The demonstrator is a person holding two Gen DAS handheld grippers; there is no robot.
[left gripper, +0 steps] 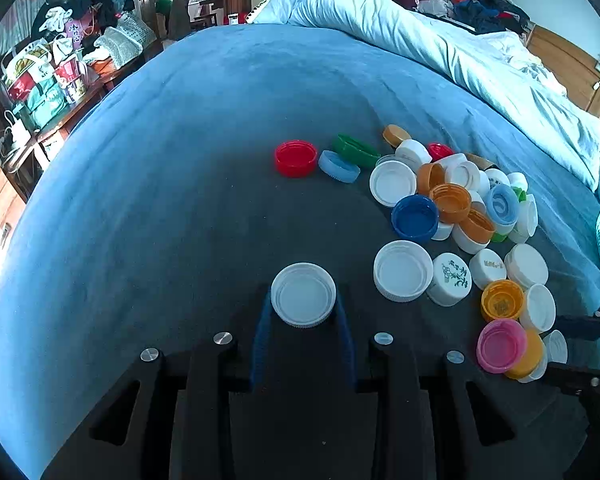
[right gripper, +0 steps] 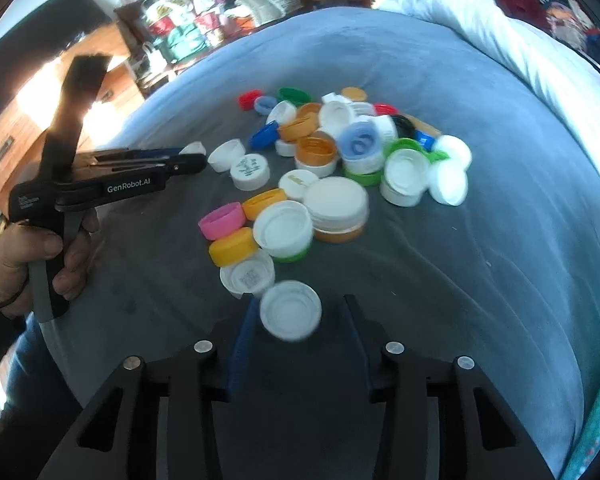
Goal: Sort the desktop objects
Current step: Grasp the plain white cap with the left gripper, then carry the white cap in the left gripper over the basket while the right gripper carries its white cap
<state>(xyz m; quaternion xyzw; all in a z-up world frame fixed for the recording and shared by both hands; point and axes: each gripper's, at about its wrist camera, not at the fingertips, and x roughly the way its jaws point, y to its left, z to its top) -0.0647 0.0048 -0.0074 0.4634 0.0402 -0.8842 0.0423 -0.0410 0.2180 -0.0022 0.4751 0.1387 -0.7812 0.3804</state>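
While the left gripper (left gripper: 303, 312) is pinching a white cap (left gripper: 303, 294) | right gripper (right gripper: 298, 320) is straddling another white cap (right gripper: 291, 310), unclamped | next: squeezing, lifting.

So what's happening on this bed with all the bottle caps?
A person is sorting a heap of plastic bottle caps on a blue blanket, with a hand-held gripper in each hand. The left hand-held gripper is shut on a white cap, open side up, off to the left of the heap. The right hand-held gripper has another white cap between its fingers at the near edge of the heap; a gap shows on the right, so it is not yet gripped.
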